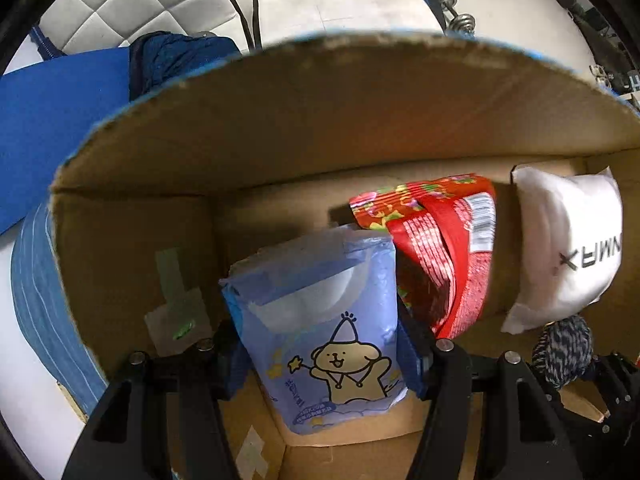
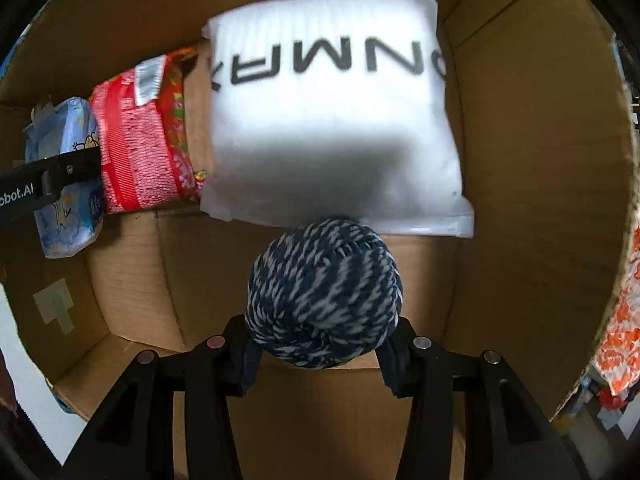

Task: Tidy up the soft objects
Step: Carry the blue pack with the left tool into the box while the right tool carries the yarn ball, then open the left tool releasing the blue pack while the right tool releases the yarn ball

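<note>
Both grippers are inside a cardboard box. My left gripper is shut on a light blue soft pack with a cartoon bear and holds it upright beside a red snack bag. My right gripper is shut on a blue and white yarn ball just in front of a white pillow pack with black letters. In the right wrist view the blue pack, the red bag and the box wall show too. The yarn ball and the pillow pack show at the right of the left wrist view.
Outside the box, a blue mat and a dark blue bag lie at the left, and dumbbells on the white floor beyond. An orange patterned cloth lies past the box's right wall.
</note>
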The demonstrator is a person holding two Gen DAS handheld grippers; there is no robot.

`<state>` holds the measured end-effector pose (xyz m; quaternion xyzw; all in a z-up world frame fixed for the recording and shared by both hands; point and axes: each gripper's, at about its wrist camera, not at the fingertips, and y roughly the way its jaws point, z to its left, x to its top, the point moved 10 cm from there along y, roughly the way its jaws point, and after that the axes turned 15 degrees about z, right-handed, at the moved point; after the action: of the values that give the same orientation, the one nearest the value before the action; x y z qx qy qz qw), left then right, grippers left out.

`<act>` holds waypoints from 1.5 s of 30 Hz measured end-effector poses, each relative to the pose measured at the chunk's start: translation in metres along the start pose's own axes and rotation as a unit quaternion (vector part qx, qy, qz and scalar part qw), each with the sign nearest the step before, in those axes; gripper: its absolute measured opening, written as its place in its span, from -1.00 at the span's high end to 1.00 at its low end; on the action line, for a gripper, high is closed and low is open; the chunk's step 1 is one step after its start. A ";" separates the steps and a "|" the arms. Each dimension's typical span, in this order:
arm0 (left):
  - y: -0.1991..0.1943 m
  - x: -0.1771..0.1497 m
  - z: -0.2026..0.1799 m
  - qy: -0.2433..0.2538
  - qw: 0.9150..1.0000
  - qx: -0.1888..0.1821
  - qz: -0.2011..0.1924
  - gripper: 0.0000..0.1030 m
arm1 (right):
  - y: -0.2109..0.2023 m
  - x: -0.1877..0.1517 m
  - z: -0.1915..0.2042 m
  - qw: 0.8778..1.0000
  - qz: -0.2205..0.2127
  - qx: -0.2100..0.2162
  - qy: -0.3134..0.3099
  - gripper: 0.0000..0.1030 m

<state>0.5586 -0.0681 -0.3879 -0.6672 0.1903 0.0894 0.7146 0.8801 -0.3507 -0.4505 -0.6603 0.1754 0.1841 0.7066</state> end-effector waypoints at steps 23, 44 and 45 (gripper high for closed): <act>0.002 0.006 -0.004 -0.001 0.999 -0.045 -0.004 -0.66 | 0.019 0.011 0.033 0.998 0.007 -0.050 -0.022 -0.78; -0.047 -0.065 0.013 -0.037 0.989 -0.066 -0.130 -0.99 | -0.013 -0.041 0.082 0.994 -0.105 -0.022 -0.012 -1.00; -0.047 -0.074 0.014 -0.040 0.988 -0.062 -0.138 -0.99 | -0.018 -0.046 0.083 0.993 -0.118 -0.027 -0.014 -1.00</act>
<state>0.5112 -0.0489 -0.3151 -0.7259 0.0622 0.0283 0.6843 0.8495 -0.2699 -0.4063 -0.6925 0.0816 0.1129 0.7078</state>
